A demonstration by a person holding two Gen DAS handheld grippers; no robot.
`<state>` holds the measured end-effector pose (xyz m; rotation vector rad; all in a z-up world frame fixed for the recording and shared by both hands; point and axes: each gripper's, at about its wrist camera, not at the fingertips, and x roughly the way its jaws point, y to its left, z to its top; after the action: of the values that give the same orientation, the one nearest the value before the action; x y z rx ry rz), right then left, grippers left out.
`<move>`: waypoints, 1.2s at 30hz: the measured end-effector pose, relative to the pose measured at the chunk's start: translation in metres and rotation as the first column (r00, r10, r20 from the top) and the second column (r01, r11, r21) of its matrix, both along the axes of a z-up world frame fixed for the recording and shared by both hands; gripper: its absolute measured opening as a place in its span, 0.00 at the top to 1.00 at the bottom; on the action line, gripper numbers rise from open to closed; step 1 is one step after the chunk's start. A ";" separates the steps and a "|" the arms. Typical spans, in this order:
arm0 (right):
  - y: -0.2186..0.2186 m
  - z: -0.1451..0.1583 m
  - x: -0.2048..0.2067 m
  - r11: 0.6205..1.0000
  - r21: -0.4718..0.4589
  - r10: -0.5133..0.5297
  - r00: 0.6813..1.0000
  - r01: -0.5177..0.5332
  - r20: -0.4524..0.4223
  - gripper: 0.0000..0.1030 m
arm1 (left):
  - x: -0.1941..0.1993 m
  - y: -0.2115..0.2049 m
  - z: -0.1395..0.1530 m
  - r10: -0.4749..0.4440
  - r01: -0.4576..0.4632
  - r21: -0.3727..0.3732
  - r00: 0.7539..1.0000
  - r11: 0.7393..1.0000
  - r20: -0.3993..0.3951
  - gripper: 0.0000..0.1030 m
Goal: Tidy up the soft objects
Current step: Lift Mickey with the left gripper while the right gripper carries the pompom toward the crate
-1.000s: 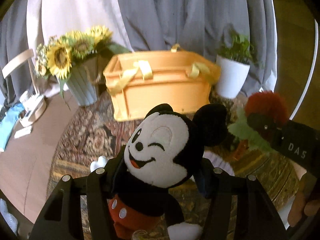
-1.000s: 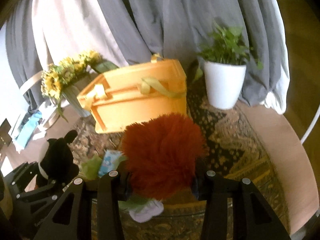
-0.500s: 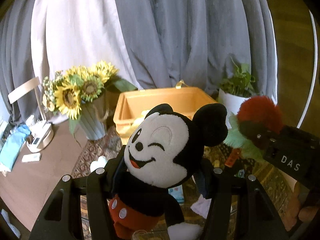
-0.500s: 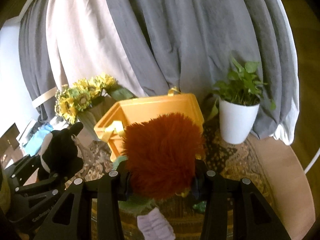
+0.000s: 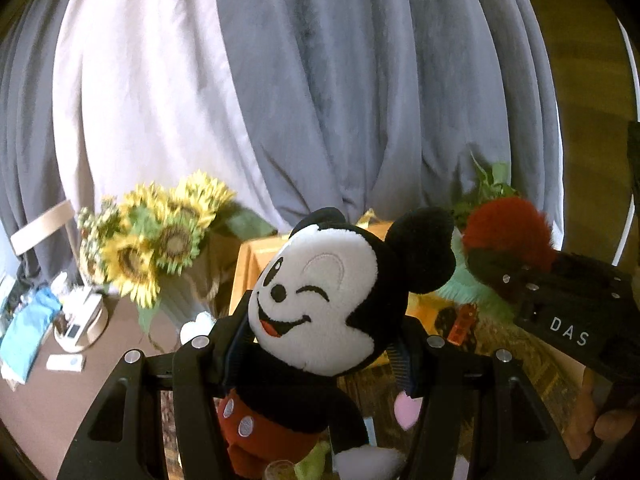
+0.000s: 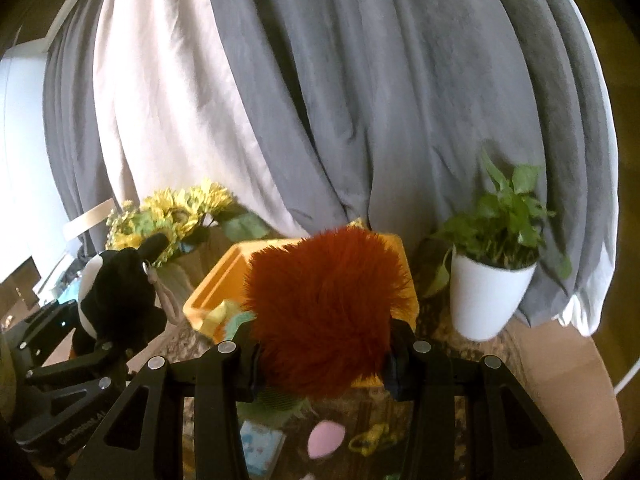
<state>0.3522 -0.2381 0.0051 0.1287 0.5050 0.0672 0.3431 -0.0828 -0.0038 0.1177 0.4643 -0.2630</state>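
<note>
Left wrist view first: the left gripper is clamped partway closed around a winking mouse plush, squeezing it at the neck so the head sticks up above the fingers and the red shorts hang below. Off to the right you can see the right gripper with a fuzzy red toy in it, green frill poking out underneath. Behind the plush there's an orange basket, mostly hidden, plus a sunflower bouquet on the left and grey curtains at the back.

Right wrist view: the right gripper is squeezed tight on that fuzzy red toy, which fills the gap between the fingers. The orange basket sits right behind it on the patterned rug, open top visible. A potted plant in a white pot stands to the right. At left, the left gripper shows up with the mouse plush seen from behind. Small bits lie on the rug below, including a pink egg-shaped thing.
</note>
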 end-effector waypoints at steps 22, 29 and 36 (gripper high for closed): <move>-0.006 0.004 0.124 0.999 -0.042 0.005 0.999 -0.007 -0.049 0.57 | 0.136 -0.025 0.018 -0.116 0.113 0.052 0.991 0.992 0.063 0.43; -0.012 -0.021 0.169 0.997 -0.065 0.018 0.985 -0.029 -0.170 0.56 | 0.184 -0.036 0.006 -0.157 0.157 0.065 0.988 0.986 -0.007 0.43; -0.019 -0.053 0.198 0.997 -0.023 0.067 0.946 -0.078 -0.316 0.56 | 0.223 -0.056 -0.022 -0.231 0.246 0.122 0.965 0.962 -0.124 0.43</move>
<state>0.5499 -0.2573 -0.0479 0.0861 0.8307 0.1103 0.5656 -0.1385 -0.0256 0.2957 0.5770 -0.4769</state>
